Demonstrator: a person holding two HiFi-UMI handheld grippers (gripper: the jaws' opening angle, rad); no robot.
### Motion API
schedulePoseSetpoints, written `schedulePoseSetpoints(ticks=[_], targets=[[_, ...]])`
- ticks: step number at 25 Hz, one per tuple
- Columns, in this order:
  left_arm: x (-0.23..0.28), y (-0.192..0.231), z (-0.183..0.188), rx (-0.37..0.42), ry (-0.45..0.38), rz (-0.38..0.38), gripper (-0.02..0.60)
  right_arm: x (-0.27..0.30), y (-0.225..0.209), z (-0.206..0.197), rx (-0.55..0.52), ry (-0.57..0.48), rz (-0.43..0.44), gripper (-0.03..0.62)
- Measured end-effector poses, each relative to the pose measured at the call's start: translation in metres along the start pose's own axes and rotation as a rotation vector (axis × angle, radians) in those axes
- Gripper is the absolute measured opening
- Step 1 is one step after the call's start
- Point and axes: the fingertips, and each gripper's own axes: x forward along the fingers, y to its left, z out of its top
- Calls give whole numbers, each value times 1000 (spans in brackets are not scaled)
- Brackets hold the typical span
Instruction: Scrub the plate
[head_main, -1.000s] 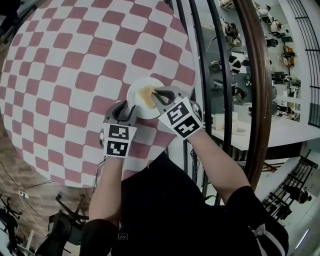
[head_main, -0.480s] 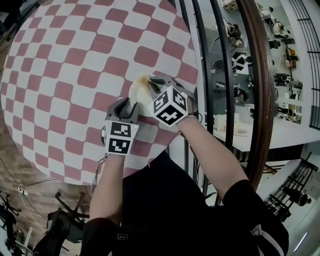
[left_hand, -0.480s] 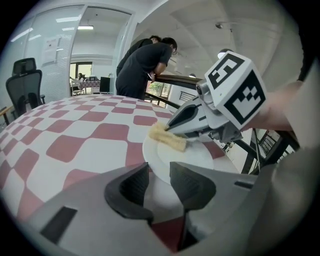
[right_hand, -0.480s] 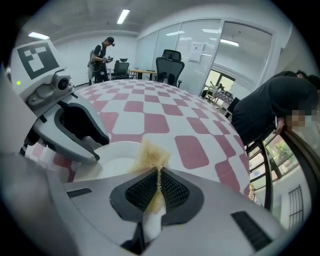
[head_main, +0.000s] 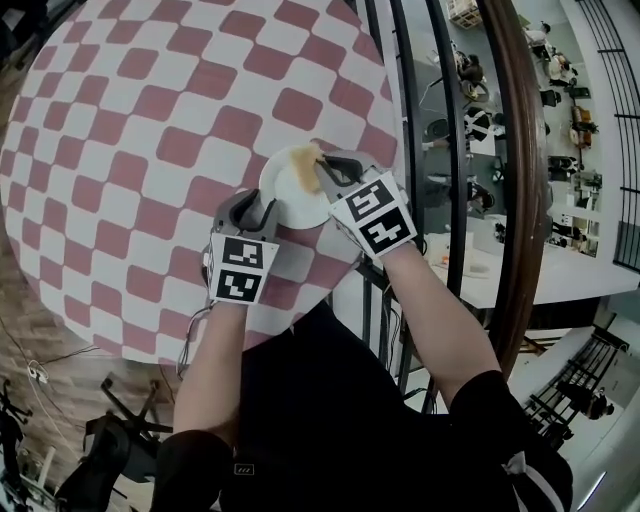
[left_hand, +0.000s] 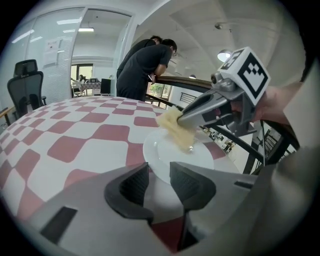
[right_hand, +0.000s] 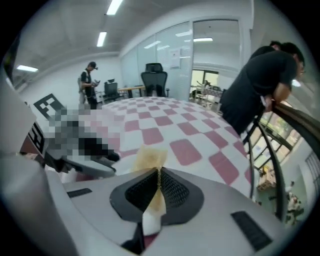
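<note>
A white plate (head_main: 292, 203) lies on the checked table near its right edge. My right gripper (head_main: 326, 170) reaches over the plate's far side, shut on a yellow cloth (head_main: 303, 165) that rests on the plate. In the right gripper view the cloth (right_hand: 150, 156) is pinched between the pads of the right gripper (right_hand: 159, 175). My left gripper (head_main: 255, 208) stands open at the plate's near-left rim. The left gripper view shows the plate (left_hand: 202, 157), its rim in the gap of the left gripper (left_hand: 159, 172), and the cloth (left_hand: 177, 131) under the right gripper (left_hand: 183, 118).
The round table (head_main: 130, 150) has a red and white checked cover; its edge runs just right of the plate. A black railing with a wooden handrail (head_main: 515, 200) stands beyond it. A person in dark clothes (right_hand: 260, 85) leans on that rail. An office chair (right_hand: 154, 80) stands farther off.
The right gripper has dragged the cloth from the plate's middle toward its far rim, then a little to the right. The left gripper has kept its place at the near rim.
</note>
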Motion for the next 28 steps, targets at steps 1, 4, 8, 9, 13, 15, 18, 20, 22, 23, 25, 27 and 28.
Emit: schedulePoseSetpoints(ticks=[1,4,8,9,13,15,18,20,22,23,25,27,28], targets=[[0,0,-1,-1,1,2,137,9,20,3,-40,12,51,31],[0,0,-1,0,3,0,135,38,57,-4,-132,81,96,31],[0,1,0,2,-1,4,135,47,61,-7,-164,99,68,29],[0,1,0,1,-1,5,135,46,61,-9,-176,101,71,29],[1,1,-1,5,-3,8,135,31,53,-30,-176,115,86,29],[3,1,-1,3,-1,5,135,22,43,-44,-185,139,66,31],[2,1,-3,-11,9,-5,135,8,22,-62,-192,179,22,31],[2,0,-3,-12,9,-4,135,-1,4,-66,-187,200,-27,31],[2,0,-3,-8,4,0,135,-10,-20,-68,-200,224,-126,31],[2,0,-3,-8,2,1,135,-13,-30,-67,-200,223,-171,31],[1,0,-3,-8,-1,2,135,-16,-30,-59,-167,175,-174,31],[2,0,-3,-6,-6,4,135,-14,2,-42,-123,102,-60,31],[2,0,-3,-4,-9,7,135,-10,24,-35,-114,82,10,31]])
